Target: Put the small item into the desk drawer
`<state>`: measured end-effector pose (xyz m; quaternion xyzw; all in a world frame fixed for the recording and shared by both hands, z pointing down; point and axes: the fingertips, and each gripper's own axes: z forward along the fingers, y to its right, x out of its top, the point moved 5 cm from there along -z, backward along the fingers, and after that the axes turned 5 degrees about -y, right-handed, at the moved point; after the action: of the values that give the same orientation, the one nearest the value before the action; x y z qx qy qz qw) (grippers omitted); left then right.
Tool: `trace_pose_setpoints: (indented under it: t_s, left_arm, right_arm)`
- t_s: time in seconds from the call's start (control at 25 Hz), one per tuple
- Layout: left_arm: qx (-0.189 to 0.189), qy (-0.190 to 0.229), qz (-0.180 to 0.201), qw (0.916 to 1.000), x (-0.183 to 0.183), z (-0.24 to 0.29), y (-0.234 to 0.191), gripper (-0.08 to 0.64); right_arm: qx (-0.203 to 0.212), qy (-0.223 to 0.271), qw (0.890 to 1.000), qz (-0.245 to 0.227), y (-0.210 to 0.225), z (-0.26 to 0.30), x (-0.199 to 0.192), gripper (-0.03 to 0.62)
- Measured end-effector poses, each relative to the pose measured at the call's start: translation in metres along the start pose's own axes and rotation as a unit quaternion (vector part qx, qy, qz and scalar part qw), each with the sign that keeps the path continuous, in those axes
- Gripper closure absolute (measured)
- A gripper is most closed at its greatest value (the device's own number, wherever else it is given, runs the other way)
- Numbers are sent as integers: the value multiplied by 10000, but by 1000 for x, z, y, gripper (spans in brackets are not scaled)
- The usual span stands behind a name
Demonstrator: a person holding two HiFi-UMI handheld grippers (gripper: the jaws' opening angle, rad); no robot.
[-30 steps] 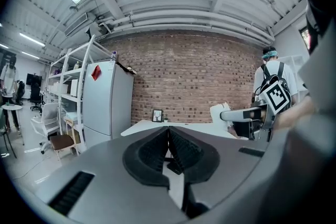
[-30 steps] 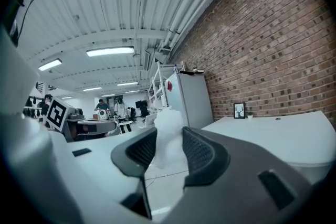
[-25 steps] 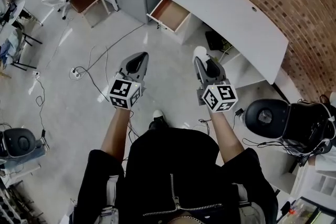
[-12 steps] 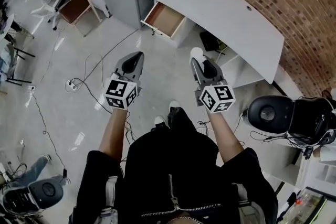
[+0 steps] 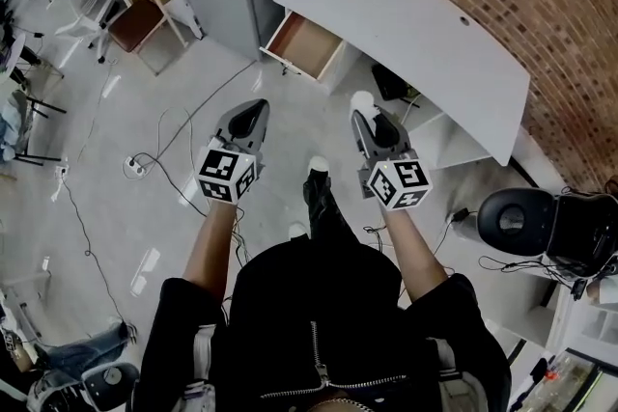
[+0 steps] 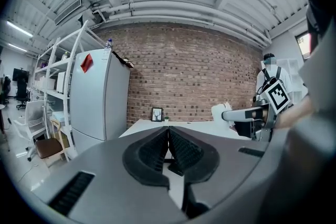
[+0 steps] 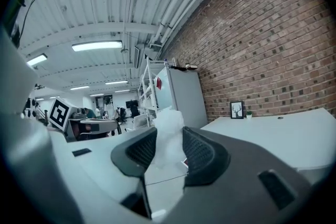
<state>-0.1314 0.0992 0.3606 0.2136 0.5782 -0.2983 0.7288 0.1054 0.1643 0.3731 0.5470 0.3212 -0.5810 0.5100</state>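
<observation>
You're holding the right gripper [image 5: 367, 113] clamped on a white wad [image 7: 168, 131], its jaws partway apart around it, out over the floor [image 5: 145, 198] short of the desk [image 5: 415, 24]. Your left gripper [image 6: 168, 136] is showing its jaws pressed together with nothing in them. The drawer [image 5: 307, 45] is standing open under the desk's left edge, well apart from the wad.
</observation>
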Motion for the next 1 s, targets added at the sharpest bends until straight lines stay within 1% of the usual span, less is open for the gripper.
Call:
trace_pose_setpoints:
  t_s: [0.32, 0.68, 1.0]
  left_arm:
    - [106, -44, -6, 9999, 14, 61, -42, 538]
    - [310, -59, -35, 9995, 44, 146, -95, 540]
    - [502, 22, -78, 9987, 79, 224, -135, 538]
  right_arm:
    - [121, -26, 9999, 28, 38, 70, 15, 442]
    - [337, -58, 9994, 3, 96, 167, 51, 441]
    - [568, -52, 9983, -75, 150, 247, 93, 442]
